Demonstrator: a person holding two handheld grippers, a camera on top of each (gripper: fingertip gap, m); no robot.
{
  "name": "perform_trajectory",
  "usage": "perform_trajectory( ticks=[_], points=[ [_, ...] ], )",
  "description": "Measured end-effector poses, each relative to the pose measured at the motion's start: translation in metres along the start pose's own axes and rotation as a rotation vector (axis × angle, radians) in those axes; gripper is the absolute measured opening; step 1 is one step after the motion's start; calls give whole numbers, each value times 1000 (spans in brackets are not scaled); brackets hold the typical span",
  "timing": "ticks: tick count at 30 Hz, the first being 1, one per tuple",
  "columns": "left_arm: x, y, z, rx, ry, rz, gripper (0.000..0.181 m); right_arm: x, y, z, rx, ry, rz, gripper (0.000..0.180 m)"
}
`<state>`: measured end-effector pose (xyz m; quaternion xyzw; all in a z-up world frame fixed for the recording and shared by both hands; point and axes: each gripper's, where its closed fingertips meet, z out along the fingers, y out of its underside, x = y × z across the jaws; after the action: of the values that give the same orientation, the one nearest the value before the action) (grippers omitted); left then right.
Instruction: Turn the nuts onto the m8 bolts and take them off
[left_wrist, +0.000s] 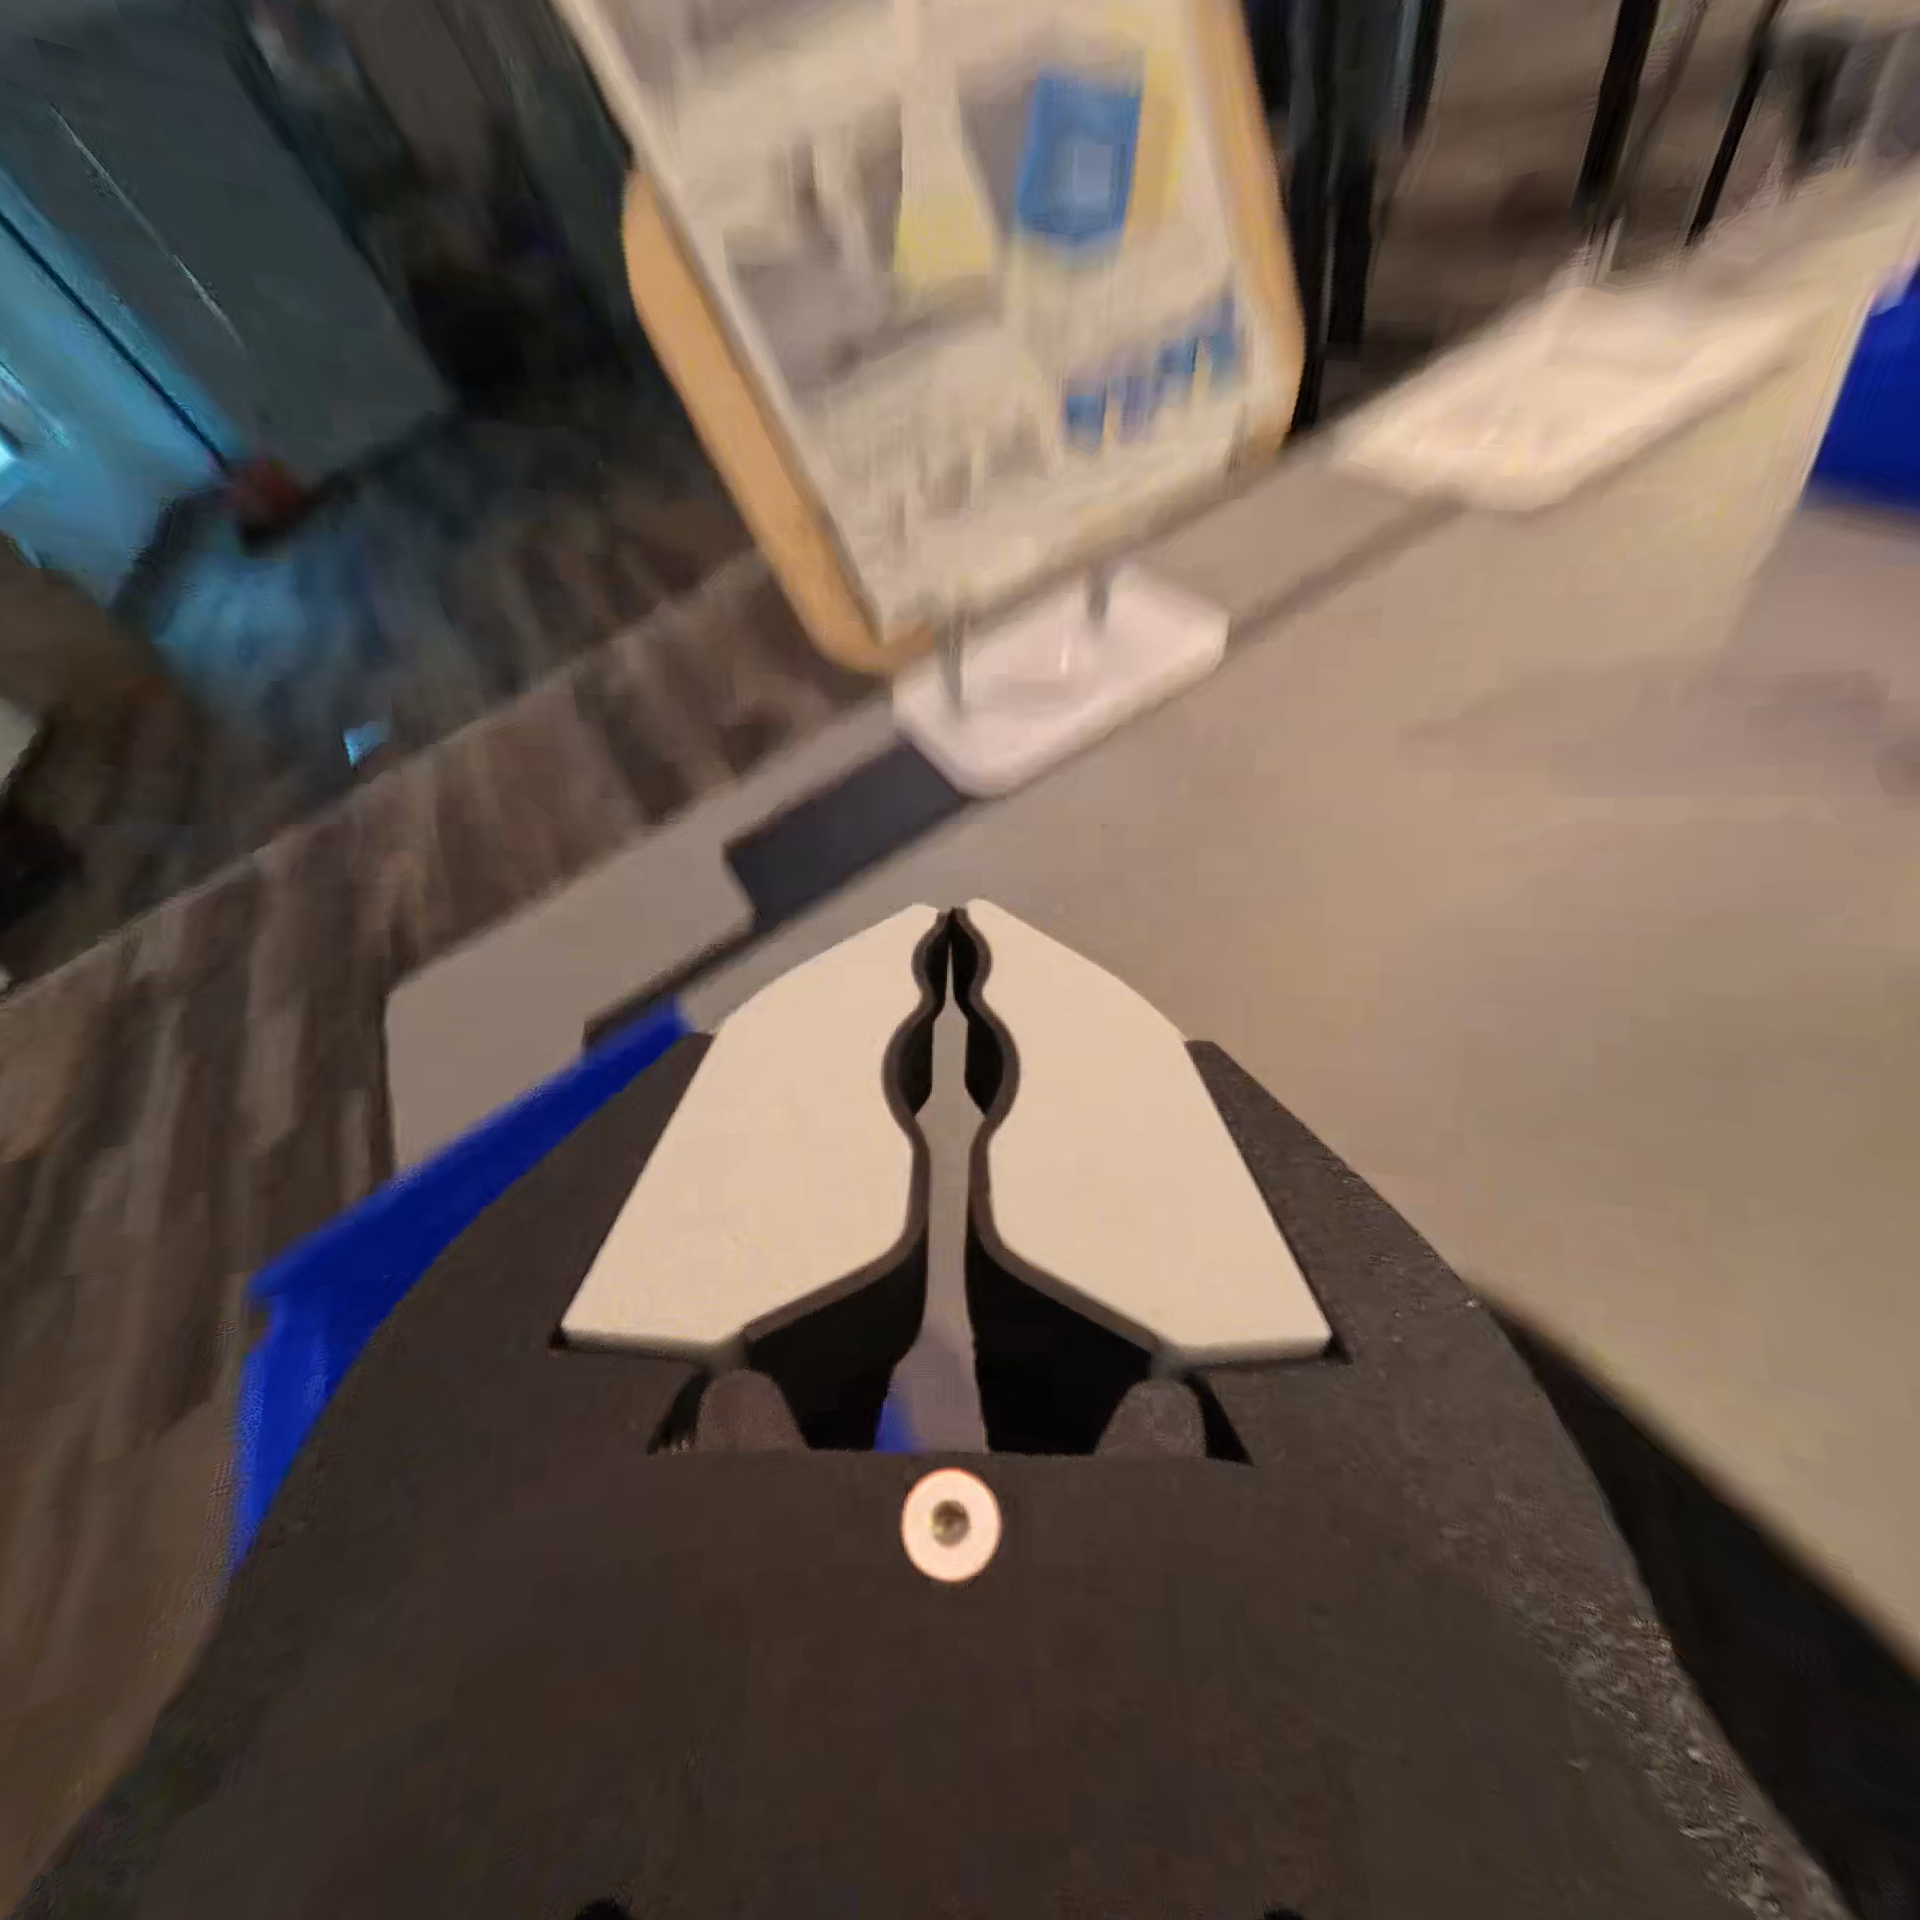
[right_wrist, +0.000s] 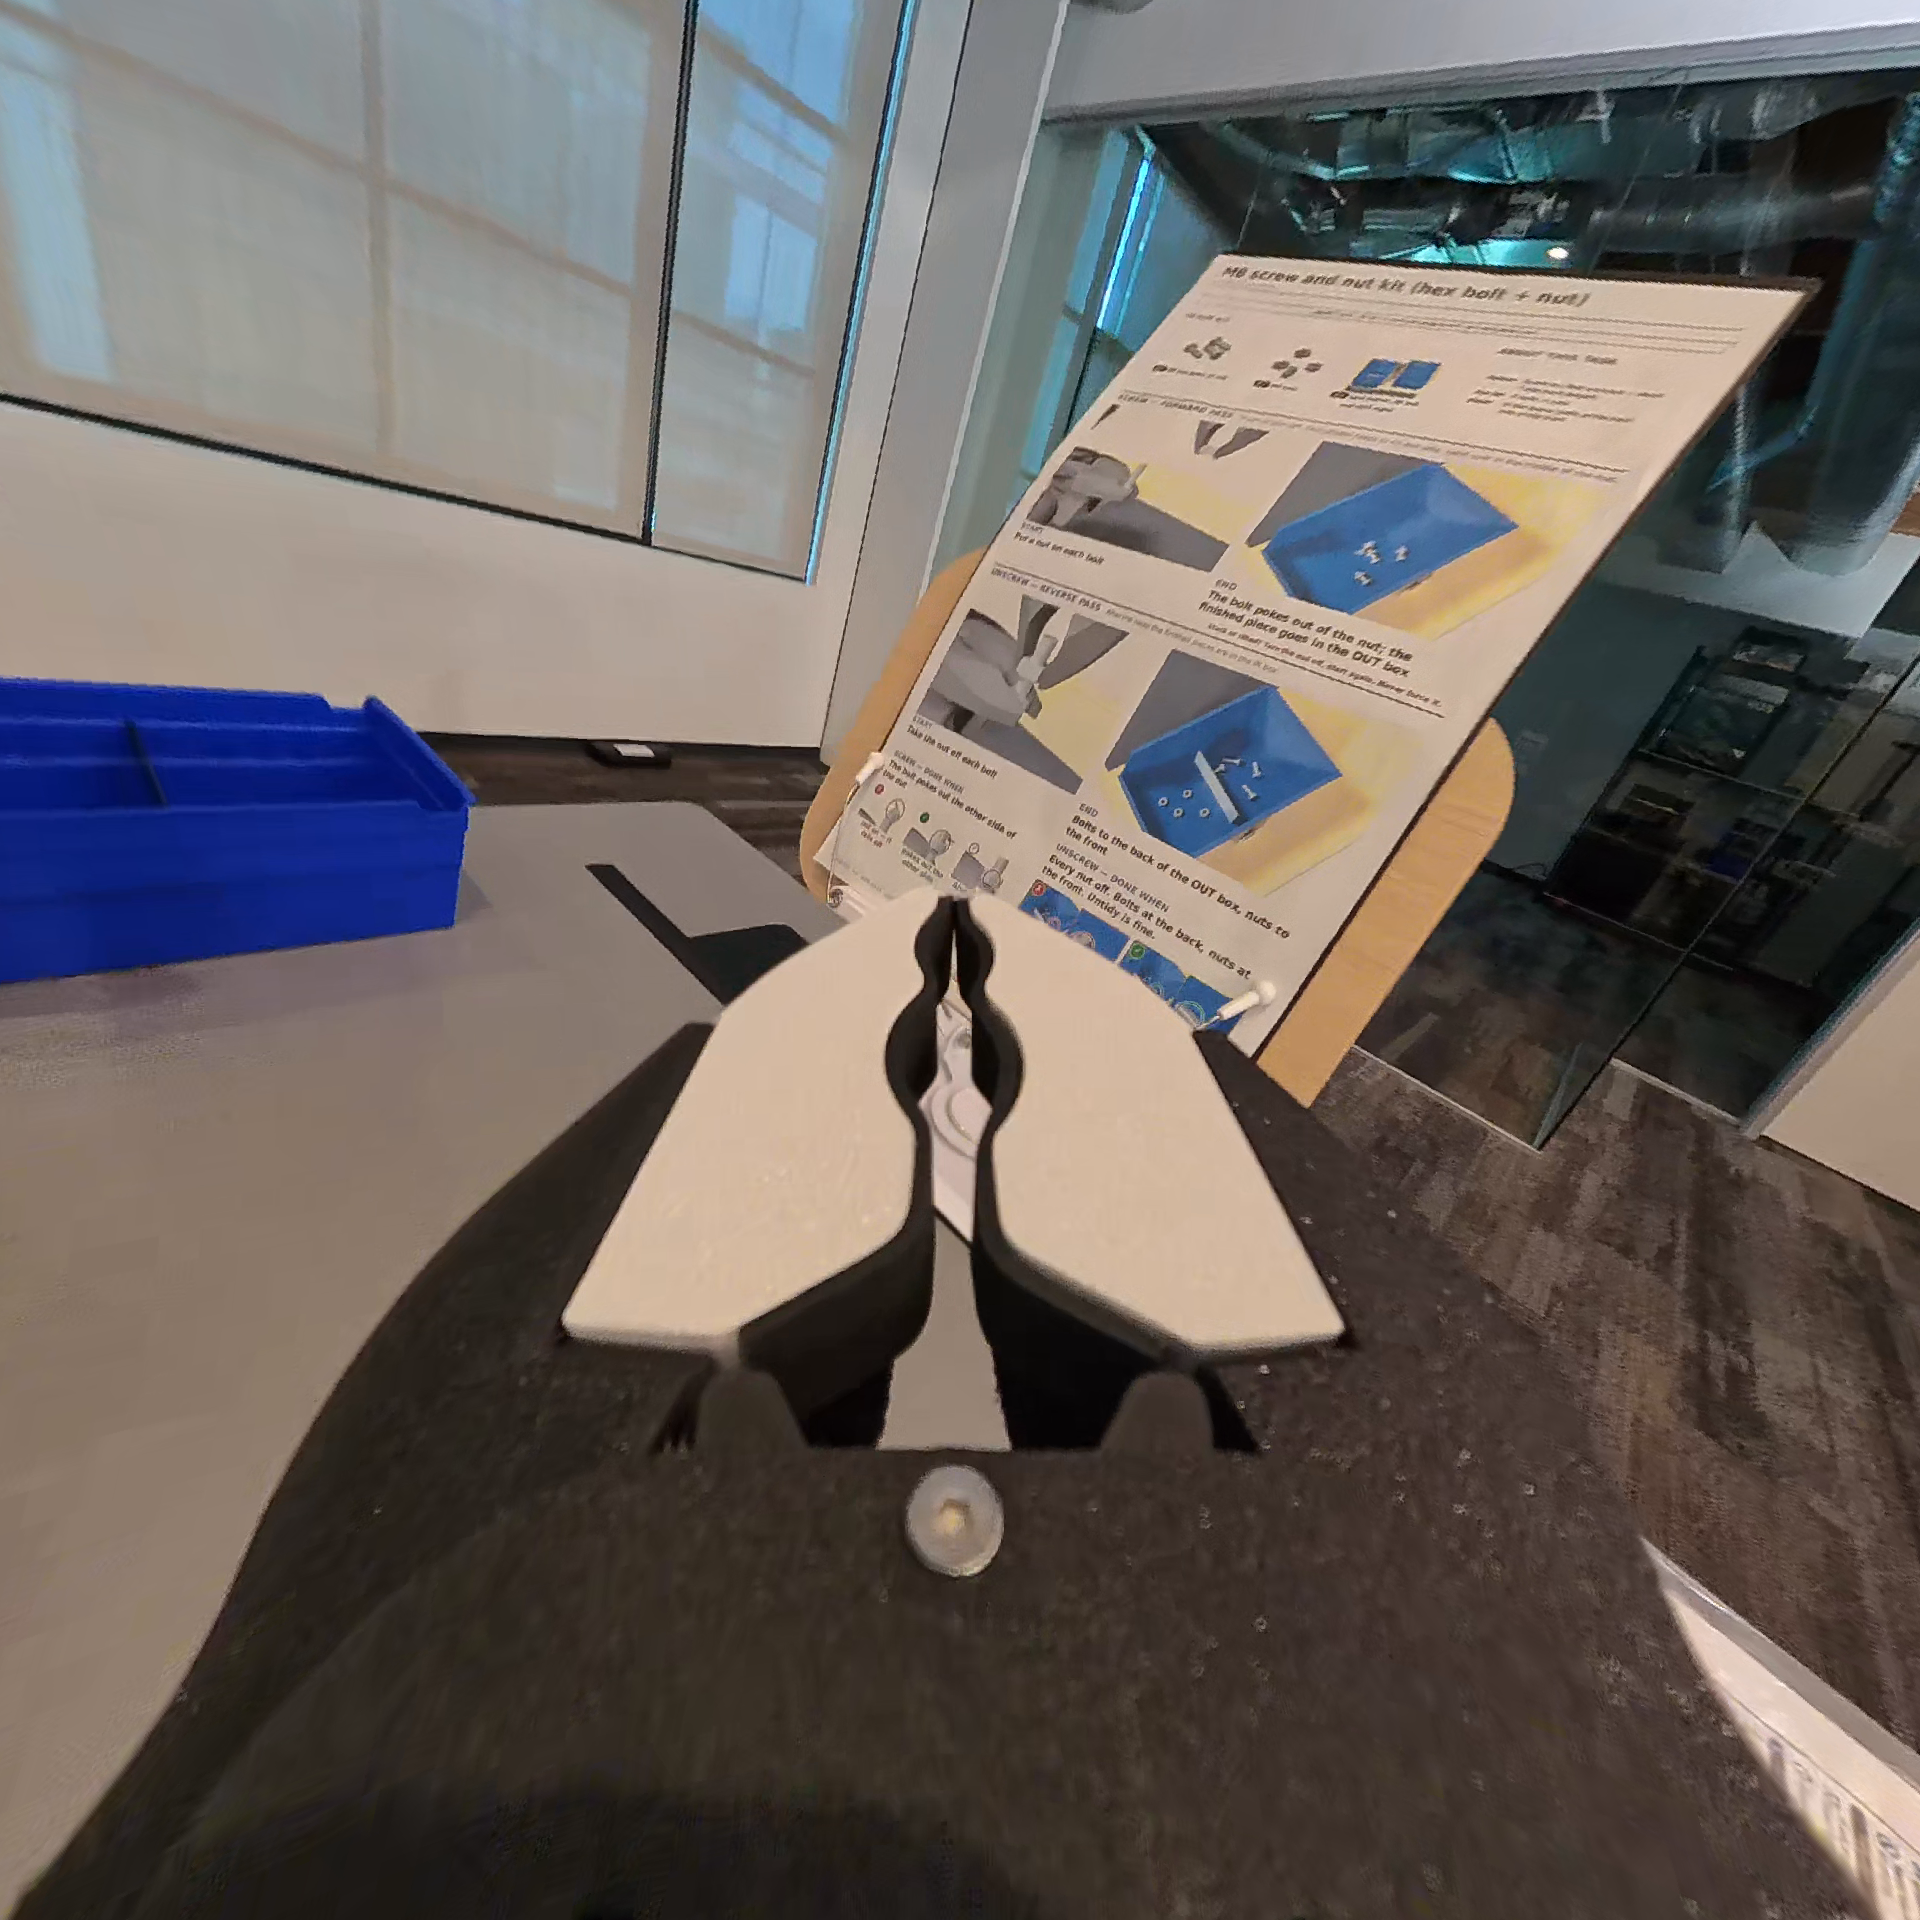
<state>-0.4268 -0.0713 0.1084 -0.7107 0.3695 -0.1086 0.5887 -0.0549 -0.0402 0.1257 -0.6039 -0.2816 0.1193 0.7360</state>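
- Left gripper (left_wrist: 953, 914): pale fingers pressed together, empty, above the grey table (left_wrist: 1455, 935).
- Right gripper (right_wrist: 953, 909): closed, empty; blue plastic bin (right_wrist: 208, 821) at ten o'clock.
- Nuts and bolts: out of sight.

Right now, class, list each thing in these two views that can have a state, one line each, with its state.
left gripper: shut, holding nothing, above the grey table.
right gripper: shut, holding nothing.
blue bin: upright on the table, open-topped, a divider inside; contents hidden.
instruction sheet: propped tilted on a wooden stand.
Nuts and bolts: none in view.
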Motion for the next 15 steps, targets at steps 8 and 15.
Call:
perform_trajectory(
  ticks=[8,15],
  points=[
    [-53,178,-43,-576,254,101,1,-44,-28,13,126,-242,205,0],
    [-63,240,-25,-692,458,204,13,-73,-30,12,48,-288,169,0]
  ],
)
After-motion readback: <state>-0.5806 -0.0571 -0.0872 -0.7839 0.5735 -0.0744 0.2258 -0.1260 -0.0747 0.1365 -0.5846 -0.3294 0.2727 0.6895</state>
